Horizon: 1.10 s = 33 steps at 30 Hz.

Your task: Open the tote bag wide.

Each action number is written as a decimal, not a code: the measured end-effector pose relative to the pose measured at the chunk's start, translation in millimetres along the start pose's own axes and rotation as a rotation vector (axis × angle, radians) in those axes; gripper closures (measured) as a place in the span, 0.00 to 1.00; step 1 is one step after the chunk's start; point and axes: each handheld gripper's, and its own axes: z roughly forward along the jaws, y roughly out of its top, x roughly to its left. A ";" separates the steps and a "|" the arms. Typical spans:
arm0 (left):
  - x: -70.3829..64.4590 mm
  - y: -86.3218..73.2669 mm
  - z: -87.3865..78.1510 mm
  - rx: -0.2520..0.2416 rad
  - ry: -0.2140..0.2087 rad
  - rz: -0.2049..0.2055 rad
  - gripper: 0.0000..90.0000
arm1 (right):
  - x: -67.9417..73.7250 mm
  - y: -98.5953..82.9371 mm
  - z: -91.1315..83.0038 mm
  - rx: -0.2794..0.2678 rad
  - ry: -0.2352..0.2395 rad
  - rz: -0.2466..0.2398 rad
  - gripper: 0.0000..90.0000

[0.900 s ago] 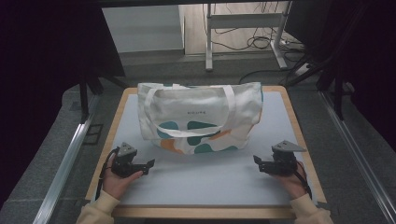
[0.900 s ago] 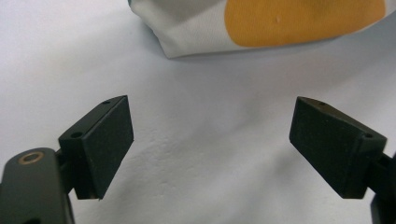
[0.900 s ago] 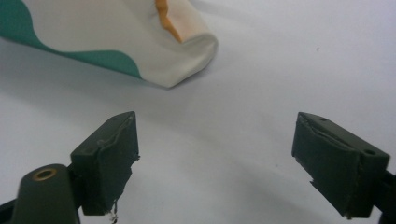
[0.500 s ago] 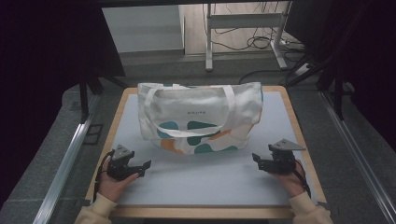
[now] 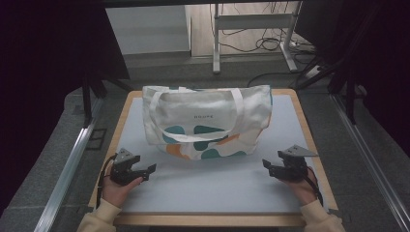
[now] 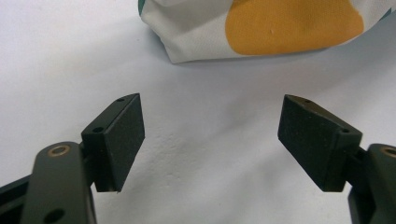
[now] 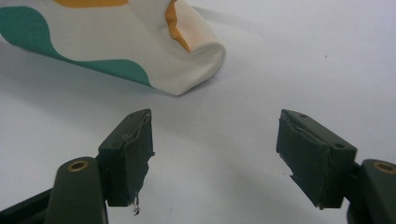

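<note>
- Tote bag [image 5: 207, 122]: a cream cloth bag with teal and orange patches lies flat on the far half of the table [image 5: 208, 193], its two handles folded down over its front; small lettering on the front is too fine to read.
- Left gripper [image 5: 145, 171]: held in the person's left hand [image 5: 118, 186] near the table's near left corner, jaws spread wide with nothing between them; it points toward the bag's lower left corner and stands apart from it.
- Left gripper view: between the two black pads [image 6: 123, 135] lies bare white table surface; the bag's corner, with an orange patch [image 6: 292, 23], sits just beyond the jaws, untouched.
- Right gripper [image 5: 269, 166]: held in the person's right hand [image 5: 302, 186] near the near right corner, jaws likewise spread and empty, aimed at the bag's lower right corner.
- Right gripper view: the bag's rounded corner [image 7: 187, 60], showing teal and orange, lies ahead and to the left of the jaws; the left pad [image 7: 133, 154] appears frayed along its edge, though the damage is hard to judge.
</note>
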 end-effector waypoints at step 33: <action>-2.3 30.6 -22.8 -0.107 -0.010 0.021 0.27 | 0.1 37.0 -23.8 -0.109 0.038 0.031 0.31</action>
